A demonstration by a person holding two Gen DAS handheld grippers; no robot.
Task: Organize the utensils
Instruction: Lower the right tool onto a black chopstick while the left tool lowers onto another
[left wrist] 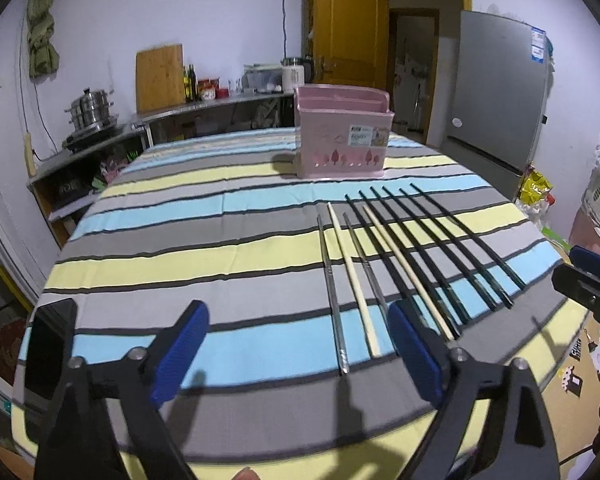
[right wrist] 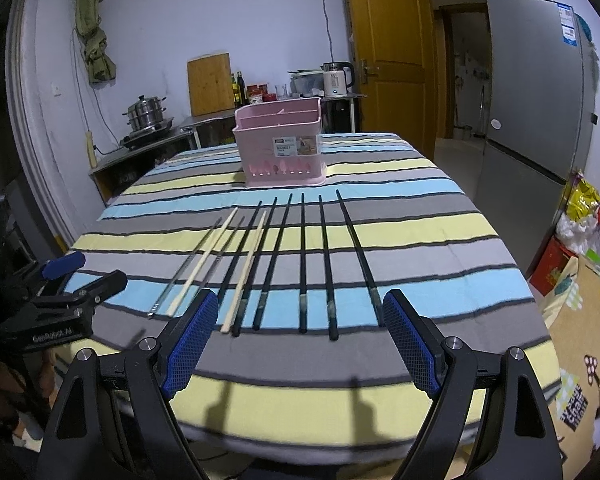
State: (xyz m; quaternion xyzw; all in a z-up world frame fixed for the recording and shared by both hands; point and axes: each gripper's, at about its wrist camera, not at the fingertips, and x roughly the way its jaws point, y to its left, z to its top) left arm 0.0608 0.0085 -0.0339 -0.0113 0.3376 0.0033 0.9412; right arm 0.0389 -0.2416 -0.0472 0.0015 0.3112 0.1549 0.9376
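Observation:
A pink utensil basket (left wrist: 342, 136) (right wrist: 282, 148) stands upright at the far middle of the striped table (left wrist: 180, 240). In front of it several chopsticks lie side by side: two metal ones (left wrist: 332, 292) (right wrist: 184, 268), two pale wooden ones (left wrist: 354, 276) (right wrist: 204, 260) and several black ones (left wrist: 440, 248) (right wrist: 302, 260). My left gripper (left wrist: 296, 320) hovers open over the near ends of the metal and wooden sticks, holding nothing. My right gripper (right wrist: 300, 304) is open above the near ends of the black sticks, also empty. Each gripper shows at the edge of the other's view (left wrist: 592, 276) (right wrist: 80, 276).
A dark phone (left wrist: 50, 348) lies at the table's near left corner. A steel counter (left wrist: 100, 144) with pots, bottles and a cutting board runs along the far wall. A grey fridge (left wrist: 496, 108) and an orange door (right wrist: 392, 52) stand to the right. Bags sit on the floor at right.

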